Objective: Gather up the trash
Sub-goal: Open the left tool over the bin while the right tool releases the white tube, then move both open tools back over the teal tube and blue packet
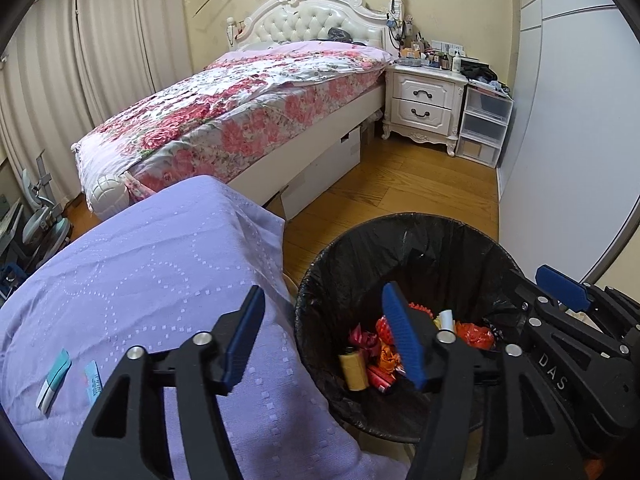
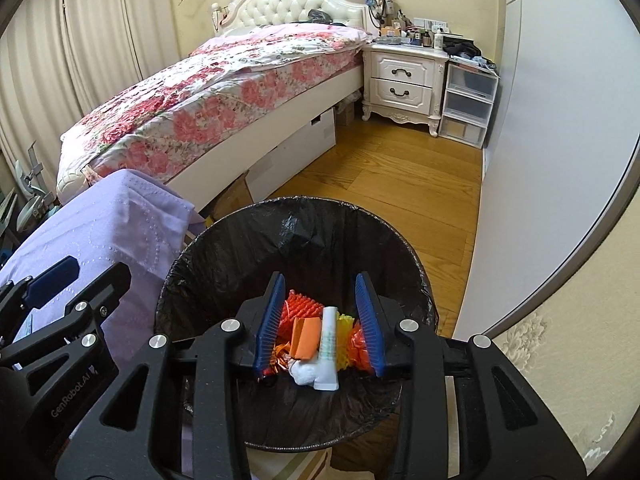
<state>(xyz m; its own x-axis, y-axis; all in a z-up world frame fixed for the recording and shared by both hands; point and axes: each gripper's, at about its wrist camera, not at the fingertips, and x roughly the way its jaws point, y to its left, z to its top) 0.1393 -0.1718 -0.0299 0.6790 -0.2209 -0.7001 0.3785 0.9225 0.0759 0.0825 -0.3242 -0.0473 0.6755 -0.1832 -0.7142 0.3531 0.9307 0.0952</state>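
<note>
A round bin with a black liner [image 1: 440, 240] [image 2: 240, 232] stands on the wood floor beside a lilac-covered surface [image 1: 140, 280] [image 2: 112, 224]. It holds red and orange wrappers [image 1: 474, 334], a yellow spool [image 1: 354, 370], an orange box [image 2: 306, 338] and a white tube [image 2: 329, 350]. My left gripper [image 1: 324, 340] is open and empty over the bin's left rim. My right gripper [image 2: 320, 326] is open over the bin, the tube and box seen between its fingers, lying on the trash pile. Two small packets [image 1: 54, 378] lie on the lilac cloth at the left.
A bed with a floral quilt [image 1: 240, 108] stands behind. A white nightstand [image 1: 424, 104] and plastic drawers [image 1: 484, 124] stand at the back right. A pale wardrobe door [image 1: 568, 140] runs along the right. Curtains [image 1: 80, 60] hang on the left.
</note>
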